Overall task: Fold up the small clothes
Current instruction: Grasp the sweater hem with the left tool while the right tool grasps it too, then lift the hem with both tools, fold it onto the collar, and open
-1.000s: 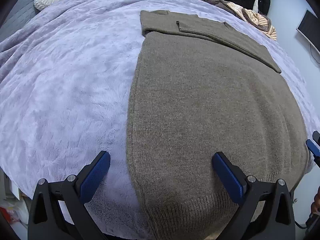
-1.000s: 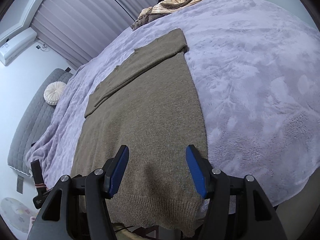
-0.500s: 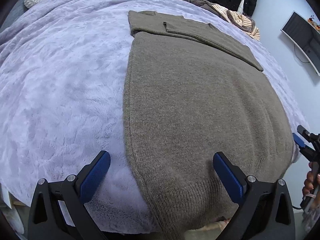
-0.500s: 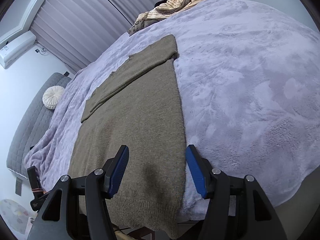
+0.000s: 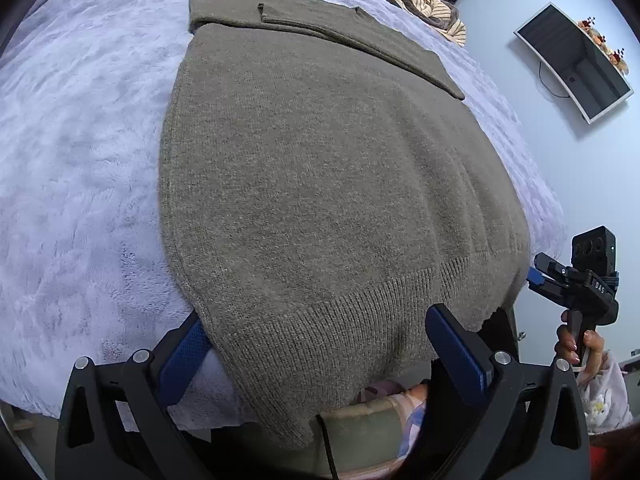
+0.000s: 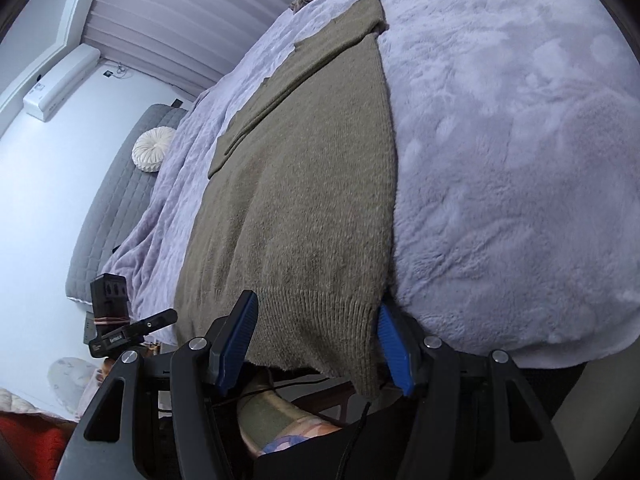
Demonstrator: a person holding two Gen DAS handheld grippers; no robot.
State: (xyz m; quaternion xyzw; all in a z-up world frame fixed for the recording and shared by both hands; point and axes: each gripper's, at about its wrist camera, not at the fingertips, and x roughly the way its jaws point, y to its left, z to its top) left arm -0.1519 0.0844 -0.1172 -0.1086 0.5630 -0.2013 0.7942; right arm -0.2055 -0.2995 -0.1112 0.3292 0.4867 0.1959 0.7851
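Left claw (image 5: pixel 320 356), left view: jaws wide, closing, straddling hem of brown sweater (image 5: pixel 320 168); pads not yet pressing. Sweater flat on lavender bed (image 5: pixel 80 160), sleeves already folded across chest. Right claw (image 6: pixel 316 340), right view: open around hem's other corner, no grip. Remaining, likely: lift hem, fold body upward.

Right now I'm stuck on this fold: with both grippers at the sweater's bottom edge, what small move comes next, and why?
Probably close both grippers on the ribbed hem of the olive-brown knit sweater. The left gripper, its jaws closing, and the right gripper each straddle a hem corner hanging over the edge of the lavender plush blanket, pads not yet pinching. The sleeves are already folded across the top.
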